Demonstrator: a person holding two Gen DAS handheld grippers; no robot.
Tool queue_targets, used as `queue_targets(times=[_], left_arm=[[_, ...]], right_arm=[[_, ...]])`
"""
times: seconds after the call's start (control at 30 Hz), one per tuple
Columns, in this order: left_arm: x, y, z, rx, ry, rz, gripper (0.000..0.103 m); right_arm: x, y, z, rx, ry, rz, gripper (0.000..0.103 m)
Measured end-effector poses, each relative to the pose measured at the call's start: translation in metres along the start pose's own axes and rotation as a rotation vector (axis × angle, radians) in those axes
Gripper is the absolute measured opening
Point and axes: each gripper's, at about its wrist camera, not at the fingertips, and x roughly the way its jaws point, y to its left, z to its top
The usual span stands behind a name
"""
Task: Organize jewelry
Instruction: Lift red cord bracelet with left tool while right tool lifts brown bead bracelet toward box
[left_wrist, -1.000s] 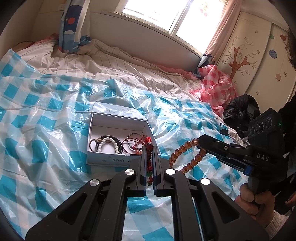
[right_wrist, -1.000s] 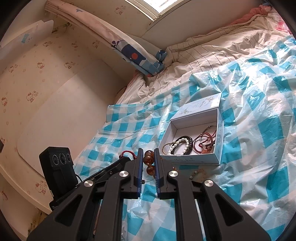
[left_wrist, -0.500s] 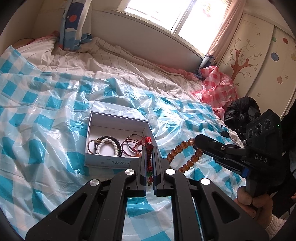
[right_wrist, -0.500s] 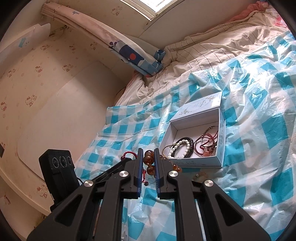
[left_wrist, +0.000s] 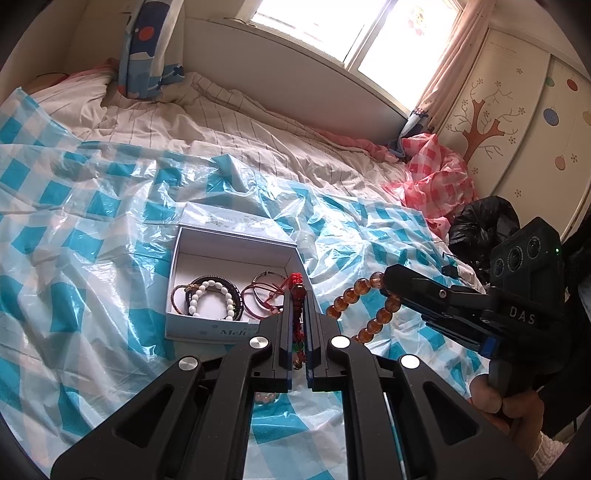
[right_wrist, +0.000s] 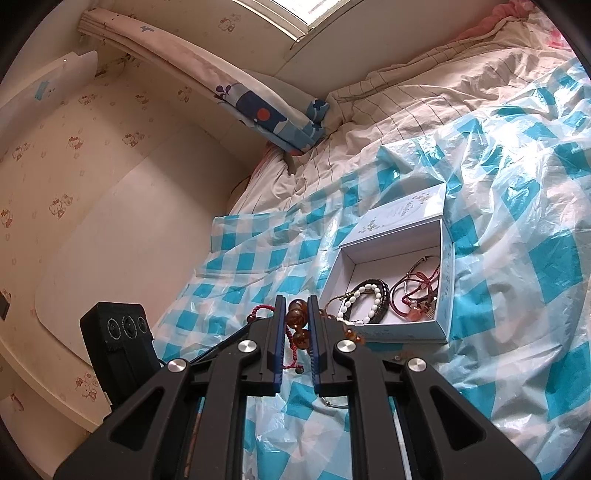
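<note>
Nearest the left wrist camera, the left tool (left_wrist: 297, 295) has its jaws drawn narrow on a red cord bracelet with a dark red bead (left_wrist: 297, 291), which hangs between the fingers just in front of the white open jewelry box (left_wrist: 207, 328). To the right of that box, the right tool (left_wrist: 388, 282) pinches a string of round amber beads (left_wrist: 354, 295), whose loop dangles above the blue-and-white checked plastic sheet (left_wrist: 92, 206) that covers the bed. In the right wrist view the same tool (right_wrist: 296, 314) is clamped narrow on those amber beads (right_wrist: 296, 319), just left of the box (right_wrist: 406, 332). Inside the box lie a white bead bracelet with dark bands (left_wrist: 208, 299) on its left side and thin red cord bangles (left_wrist: 258, 299) on its right. Behind the box its pale printed lid (left_wrist: 229, 221) rests on the sheet. Farther from the box, a striped cream quilt (left_wrist: 229, 129) spreads toward the wall, and a pink checked plastic bag (left_wrist: 436, 177) sits beyond it to the right.
</note>
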Motion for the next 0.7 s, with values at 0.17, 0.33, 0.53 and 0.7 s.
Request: queue_targets(times=[0.17, 0.33, 0.53, 0.7], left_arm=[[0.003, 0.000, 0.002, 0.000, 0.001, 0.001, 0.005], [0.017, -0.003, 0.006, 0.008, 0.005, 0.010, 0.005], [0.023, -0.003, 0.010, 0.021, 0.004, 0.022, 0.005], [0.026, -0.003, 0.010, 0.031, 0.005, 0.032, 0.005]], right_arm=[[0.006, -0.001, 0.004, 0.004, -0.002, 0.003, 0.012], [0.010, -0.001, 0.005, 0.003, -0.001, 0.003, 0.012], [0.013, -0.005, 0.010, 0.012, -0.001, 0.002, 0.012], [0.023, -0.010, 0.011, 0.028, 0.002, -0.003, 0.012]])
